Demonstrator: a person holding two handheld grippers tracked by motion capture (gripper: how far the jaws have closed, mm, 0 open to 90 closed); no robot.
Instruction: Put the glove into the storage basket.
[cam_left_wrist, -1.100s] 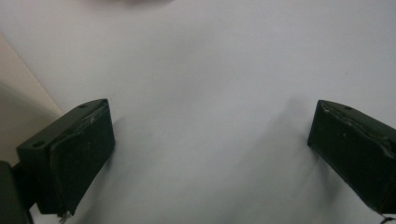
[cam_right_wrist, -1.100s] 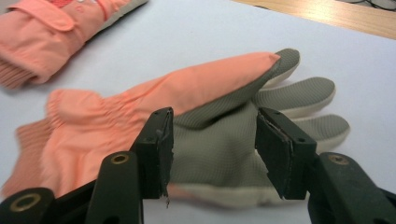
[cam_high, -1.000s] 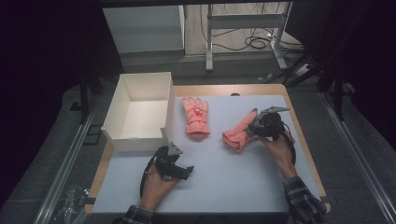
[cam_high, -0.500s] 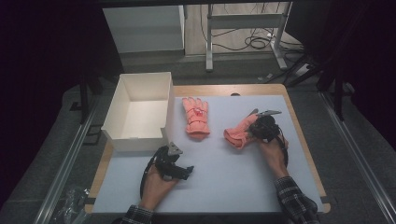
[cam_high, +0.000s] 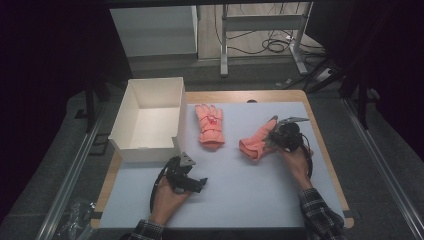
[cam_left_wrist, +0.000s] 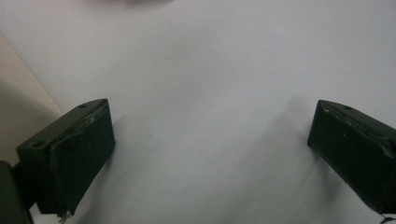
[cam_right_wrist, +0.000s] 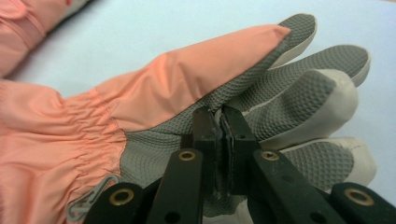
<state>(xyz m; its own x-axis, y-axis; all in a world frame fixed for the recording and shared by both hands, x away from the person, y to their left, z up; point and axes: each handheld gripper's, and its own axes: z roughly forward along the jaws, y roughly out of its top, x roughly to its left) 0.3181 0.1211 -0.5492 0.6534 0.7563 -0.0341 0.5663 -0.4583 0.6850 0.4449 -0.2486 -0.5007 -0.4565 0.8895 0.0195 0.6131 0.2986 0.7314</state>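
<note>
High view: right tongs (cam_high: 276, 134) pinch 1 glove (cam_high: 256, 141); left tongs (cam_high: 199, 182) rest wide apart on the desk (cam_high: 250, 190).

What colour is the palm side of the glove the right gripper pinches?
Grey textured grip fabric on the glove, pale fingertips, orange back; best in the right gripper view.

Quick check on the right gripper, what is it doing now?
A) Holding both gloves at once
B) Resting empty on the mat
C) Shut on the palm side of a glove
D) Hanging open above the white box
C: the right gripper has its jaws pinched together on the grey textured palm of the glove.
</note>
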